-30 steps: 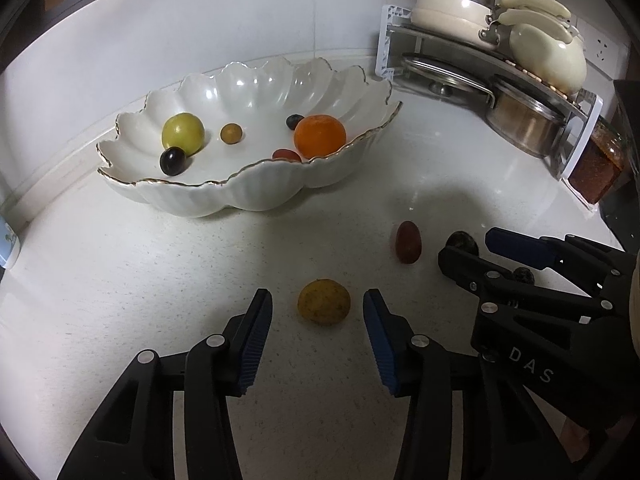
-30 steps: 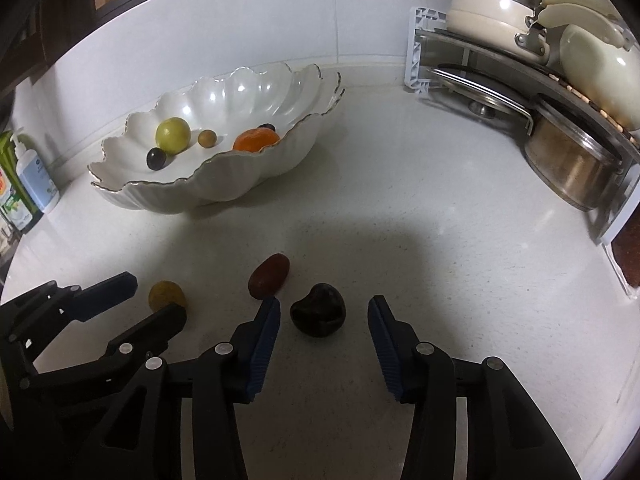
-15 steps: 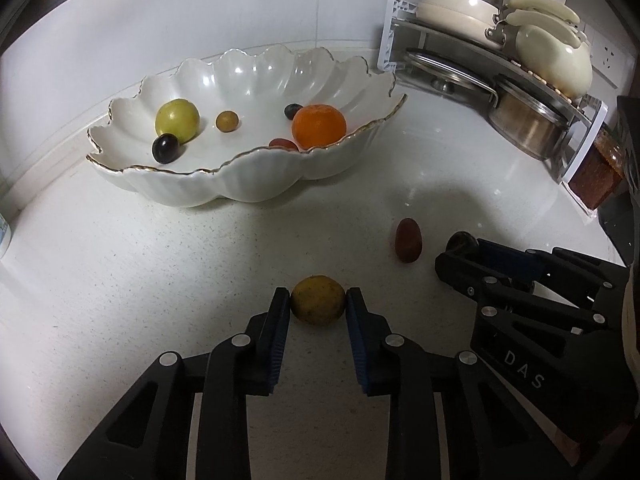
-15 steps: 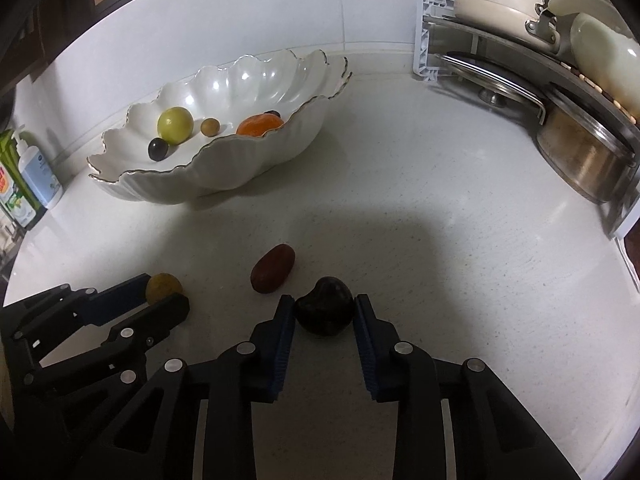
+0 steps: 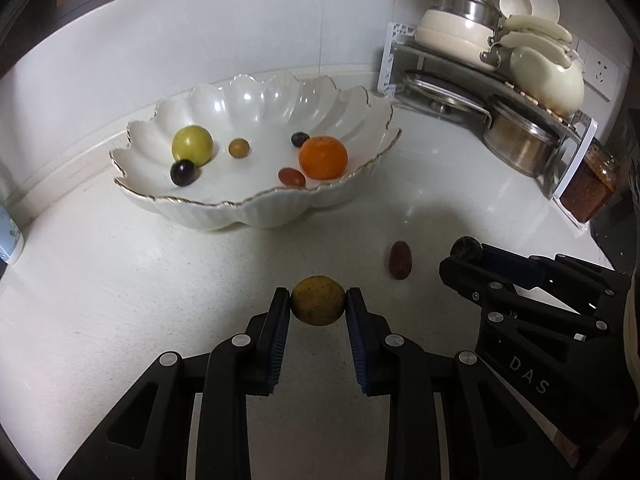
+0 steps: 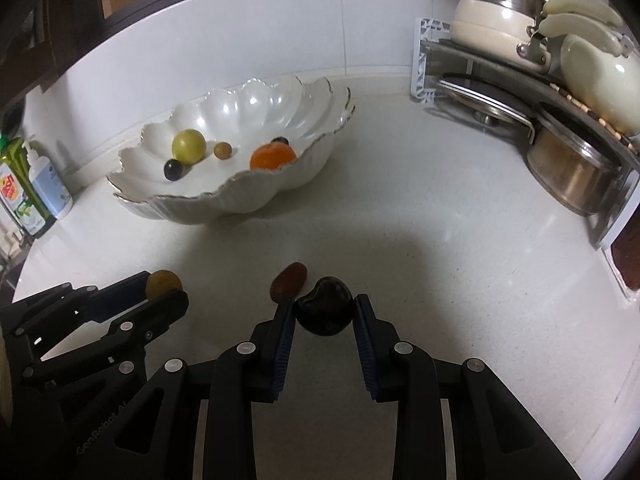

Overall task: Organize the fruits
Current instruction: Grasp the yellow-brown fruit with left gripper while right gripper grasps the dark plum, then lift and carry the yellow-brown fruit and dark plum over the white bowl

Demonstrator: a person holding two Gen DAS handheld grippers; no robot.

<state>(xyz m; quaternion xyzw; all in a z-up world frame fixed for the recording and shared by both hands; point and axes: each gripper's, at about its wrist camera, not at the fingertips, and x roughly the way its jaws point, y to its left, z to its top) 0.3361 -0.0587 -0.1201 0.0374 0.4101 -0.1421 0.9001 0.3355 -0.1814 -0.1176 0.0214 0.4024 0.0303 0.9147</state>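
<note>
While the white speckled stone countertop [image 5: 120, 300] lies matte under dim light, the left gripper [image 5: 318, 306] has its ribbed blue pads clenched on a round, dull yellow-brown fruit with a freckled skin [image 5: 318, 305], down at the counter. The right gripper [image 6: 325, 312] grips a glossy, near-black, lumpy heart-shaped fruit [image 6: 325, 311] the same way, pads pressing both flanks. Just beside that dark fruit, an oval, reddish-brown smooth fruit [image 6: 289, 281] lies loose on the counter, between the two grippers. Well beyond them sits a wide, scalloped white porcelain bowl with a thin gold rim [image 5: 256, 204]. Inside it rest a smooth yellow-green round fruit [image 5: 192, 145], a shiny dark purple grape [image 5: 183, 172] touching it, a small olive-brown ball [image 5: 239, 147], a pebbled orange mandarin [image 5: 323, 157], a small red oval fruit [image 5: 292, 177] and a little dark berry [image 5: 300, 139]. To the right stands a white rack of steel and cream pots [image 5: 500, 80].
</note>
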